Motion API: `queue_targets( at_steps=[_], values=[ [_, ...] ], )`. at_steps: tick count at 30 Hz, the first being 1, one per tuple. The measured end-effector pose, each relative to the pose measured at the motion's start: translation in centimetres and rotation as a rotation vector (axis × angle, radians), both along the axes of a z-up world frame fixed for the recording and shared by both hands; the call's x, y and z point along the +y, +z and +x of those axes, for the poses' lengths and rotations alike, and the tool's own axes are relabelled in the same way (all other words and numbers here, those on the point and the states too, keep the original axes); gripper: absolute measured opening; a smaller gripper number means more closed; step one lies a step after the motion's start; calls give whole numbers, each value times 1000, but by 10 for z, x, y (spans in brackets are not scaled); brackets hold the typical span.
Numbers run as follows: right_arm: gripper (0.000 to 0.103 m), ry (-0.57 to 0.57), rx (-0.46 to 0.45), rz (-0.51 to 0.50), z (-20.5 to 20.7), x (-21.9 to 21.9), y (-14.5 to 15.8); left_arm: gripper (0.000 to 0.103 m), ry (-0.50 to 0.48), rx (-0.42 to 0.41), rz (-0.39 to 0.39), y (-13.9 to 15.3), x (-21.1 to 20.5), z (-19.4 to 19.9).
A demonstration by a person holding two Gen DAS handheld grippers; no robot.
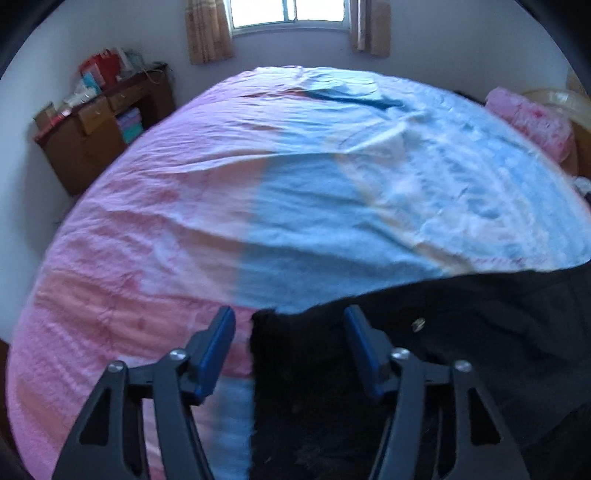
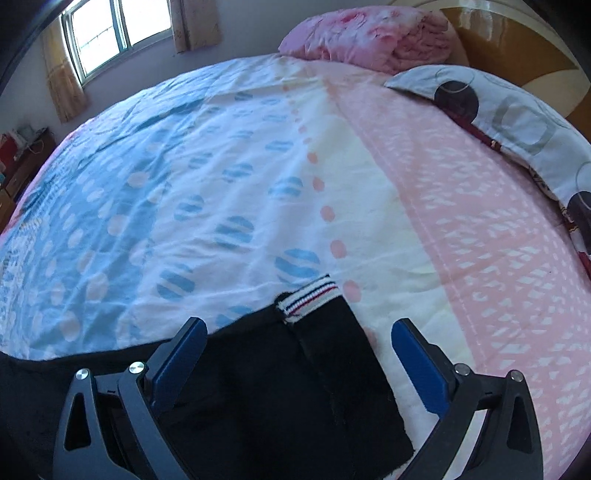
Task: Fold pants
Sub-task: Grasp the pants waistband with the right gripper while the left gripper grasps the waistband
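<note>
Black pants (image 1: 461, 332) lie flat on the bed near its front edge. In the left wrist view their waist end with a small metal button (image 1: 418, 324) lies under and right of my open left gripper (image 1: 290, 321), whose blue pads straddle the cloth's left edge. In the right wrist view the leg end (image 2: 295, 387) lies between the pads of my open right gripper (image 2: 299, 332). A striped white, red and blue cuff (image 2: 308, 297) shows just beyond the fingertips. Neither gripper holds cloth.
The bed sheet (image 1: 258, 184) is pink, blue and white, wrinkled. A brown desk (image 1: 99, 125) with clutter stands at the far left wall. A pink folded quilt (image 2: 369, 33) and a patterned pillow (image 2: 517, 114) lie by the wooden headboard (image 2: 517, 40). A window (image 1: 290, 14) is behind.
</note>
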State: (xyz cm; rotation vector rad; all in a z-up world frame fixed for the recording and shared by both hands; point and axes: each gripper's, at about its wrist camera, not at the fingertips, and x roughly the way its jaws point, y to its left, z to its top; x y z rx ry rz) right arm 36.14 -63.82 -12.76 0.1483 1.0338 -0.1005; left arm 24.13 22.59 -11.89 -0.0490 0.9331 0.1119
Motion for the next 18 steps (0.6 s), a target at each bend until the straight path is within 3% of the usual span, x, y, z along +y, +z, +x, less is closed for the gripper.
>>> queue_targets(
  at_steps=[2,6,8,12,14,15,17,18],
  values=[
    [91,-8,0,33,1,-1,-4,63,-16,32,-70,-6,0,9],
    [86,18,8,32,5,3,-2,64,-32,54,-14,-16,-11,13],
    [68,64,10,42,8,8,0,66,-22,51,-19,-19,-11,12],
    [49,114,25,62,13,11,1,66,-21,67,-57,-19,-6,13],
    [24,132,22,61,13,12,3,60,-20,75,-19,-18,-11,13],
    [21,126,20,61,14,11,3,56,-25,79,-2,-17,-14,14],
    [14,115,11,78,15,8,3,32,-57,66,-19,-12,-16,15],
    [13,117,5,77,14,8,5,31,-61,62,-20,-11,-17,14]
  ],
)
